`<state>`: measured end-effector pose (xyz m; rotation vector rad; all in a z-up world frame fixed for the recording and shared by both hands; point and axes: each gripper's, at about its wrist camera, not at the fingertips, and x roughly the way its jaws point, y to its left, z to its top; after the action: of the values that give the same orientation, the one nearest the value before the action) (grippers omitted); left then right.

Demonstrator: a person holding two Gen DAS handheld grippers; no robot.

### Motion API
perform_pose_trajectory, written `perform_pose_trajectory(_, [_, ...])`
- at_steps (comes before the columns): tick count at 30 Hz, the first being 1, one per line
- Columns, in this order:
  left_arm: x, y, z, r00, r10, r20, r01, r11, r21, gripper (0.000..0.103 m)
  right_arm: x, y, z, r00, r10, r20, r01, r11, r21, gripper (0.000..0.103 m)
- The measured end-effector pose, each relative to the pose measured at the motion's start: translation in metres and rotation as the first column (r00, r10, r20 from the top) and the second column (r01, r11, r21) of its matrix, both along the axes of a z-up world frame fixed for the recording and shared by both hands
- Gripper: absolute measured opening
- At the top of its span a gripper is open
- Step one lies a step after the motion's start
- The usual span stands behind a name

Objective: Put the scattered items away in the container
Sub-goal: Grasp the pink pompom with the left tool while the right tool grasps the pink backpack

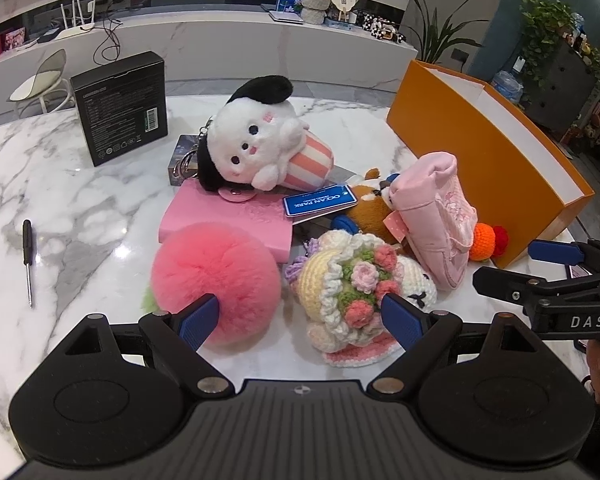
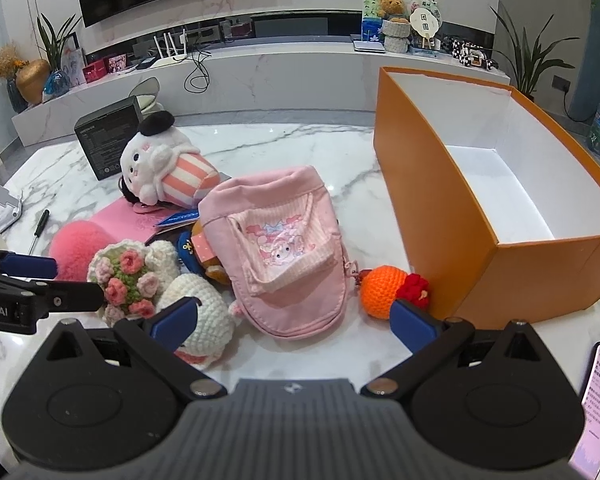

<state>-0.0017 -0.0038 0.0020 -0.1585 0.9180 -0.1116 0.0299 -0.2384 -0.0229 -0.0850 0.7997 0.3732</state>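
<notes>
An orange box point(image 2: 460, 216) with a white inside stands open at the right of the marble table point(image 1: 80, 208); it also shows as the orange box point(image 1: 480, 160). Scattered left of it lie a pink pouch point(image 2: 284, 248), a crocheted orange ball point(image 2: 380, 290), a crocheted bouquet doll point(image 1: 352, 292), a fluffy pink ball point(image 1: 216, 276), a white plush in a striped cup point(image 1: 260, 144), a brown plush point(image 1: 368, 212) and a pink notebook point(image 1: 228, 216). My left gripper point(image 1: 300, 316) is open just before the pink ball and bouquet doll. My right gripper point(image 2: 294, 318) is open before the pouch.
A black carton point(image 1: 120, 108) stands at the back left. A small screwdriver point(image 1: 28, 260) lies at the left. A blue tag point(image 1: 320, 200) rests amid the toys. A lit phone point(image 2: 596, 408) lies at the near right, and a white stand point(image 2: 0, 204) at the far left.
</notes>
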Motion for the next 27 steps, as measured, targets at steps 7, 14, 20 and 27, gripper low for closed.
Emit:
perform_pose_trajectory(7, [-0.004,0.026,0.011,0.988,0.134,0.081,-0.129,0.99,-0.063,0.103,0.002,-0.006,0.0,1.0,-0.005,0.003,0.005,1.0,0.03,0.097])
perform_pose_trajectory(14, [0.005,0.036,-0.006,0.986,0.164,0.043,-0.164,0.986,-0.012,0.103,0.001,-0.001,0.0,0.998,0.061,-0.01,-0.06,0.996,0.059,0.074])
perform_pose_trajectory(20, [0.009,0.039,-0.013,0.985,0.165,0.056,-0.167,0.986,0.018,0.103,0.005,0.004,0.001,0.996,0.08,0.035,-0.081,0.996,0.034,0.074])
perform_pose_trajectory(27, [0.014,0.045,-0.021,0.985,0.168,0.048,-0.168,0.986,-0.005,0.103,0.017,0.011,0.001,0.991,0.11,0.081,-0.11,0.994,-0.003,0.076])
